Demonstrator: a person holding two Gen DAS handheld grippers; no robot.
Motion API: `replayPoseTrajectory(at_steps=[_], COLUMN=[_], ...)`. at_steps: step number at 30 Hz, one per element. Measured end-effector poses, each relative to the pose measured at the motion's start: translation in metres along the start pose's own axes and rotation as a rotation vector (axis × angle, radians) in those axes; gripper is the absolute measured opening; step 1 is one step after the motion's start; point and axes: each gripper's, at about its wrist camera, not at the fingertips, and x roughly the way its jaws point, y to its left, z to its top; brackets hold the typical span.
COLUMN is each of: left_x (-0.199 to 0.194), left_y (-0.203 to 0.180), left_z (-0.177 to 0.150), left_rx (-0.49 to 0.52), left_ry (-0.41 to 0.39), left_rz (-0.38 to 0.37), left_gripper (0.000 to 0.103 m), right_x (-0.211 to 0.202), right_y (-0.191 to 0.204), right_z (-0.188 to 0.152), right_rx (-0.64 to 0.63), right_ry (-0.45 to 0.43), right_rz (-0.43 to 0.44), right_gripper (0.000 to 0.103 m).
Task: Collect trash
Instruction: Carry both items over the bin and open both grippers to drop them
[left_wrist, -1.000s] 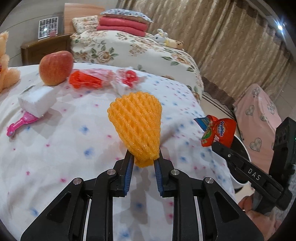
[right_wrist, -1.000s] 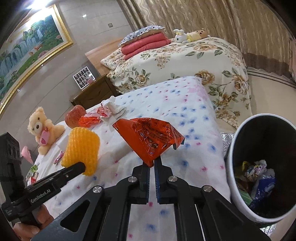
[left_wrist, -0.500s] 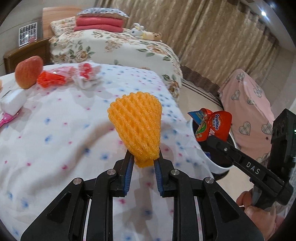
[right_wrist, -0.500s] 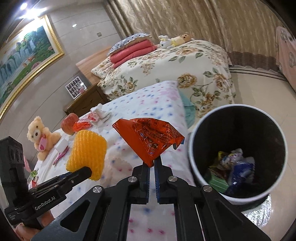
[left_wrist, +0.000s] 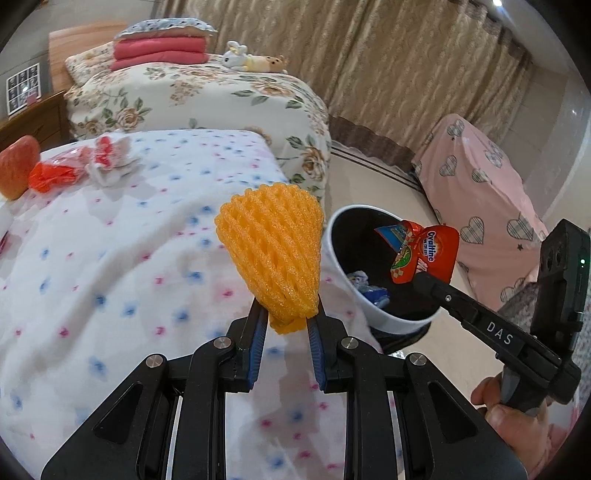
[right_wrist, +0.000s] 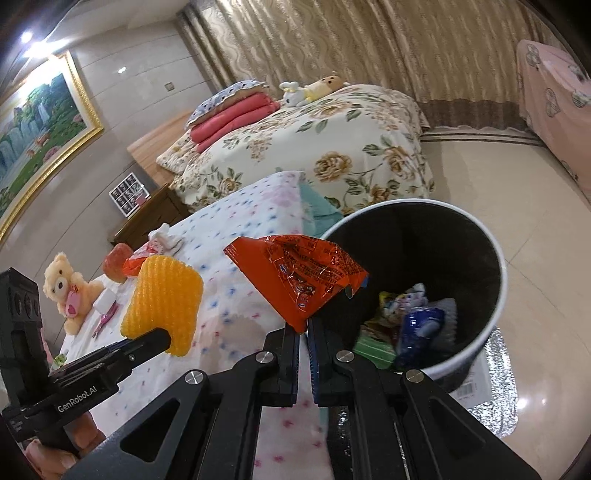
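Left wrist view: I see my left gripper (left_wrist: 286, 325) clamped on the narrow end of an orange foam fruit net (left_wrist: 271, 254), held over the edge of the dotted bedspread (left_wrist: 110, 258)
Right wrist view: my right gripper (right_wrist: 303, 330) pinches the corner of an orange Ovaltine wrapper (right_wrist: 299, 280), just beside the bin's rim
Trash bin: the white bin with black liner (right_wrist: 495, 295) stands on the floor against the bed, with wrappers already inside
Left on the bed: an orange-red wrapper (left_wrist: 55, 175) and a crumpled tissue (left_wrist: 110, 162) lie near an apple (left_wrist: 16, 166)
Other items: I see a teddy bear (right_wrist: 68, 291) further along the bed
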Motion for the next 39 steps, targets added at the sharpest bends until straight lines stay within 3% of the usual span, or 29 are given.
replayPoseTrajectory(at_steps=[25, 39], left_x=[0.046, 0.063], left_y=[-0.069, -0.078], left_z=[0.018, 0.025], left_rx=[0.114, 0.114], left_ry=[0.054, 0.089], left_rz=[-0.047, -0.062], left_gripper=[0.020, 0.023], right_x=[-0.004, 0.007], right_y=[-0.053, -0.070], right_z=[0.012, 0.017], right_rx=[0.065, 0.095], right_ry=[-0.005, 0.025], right_rz=[-0.059, -0.070], right_gripper=[0.004, 0.004])
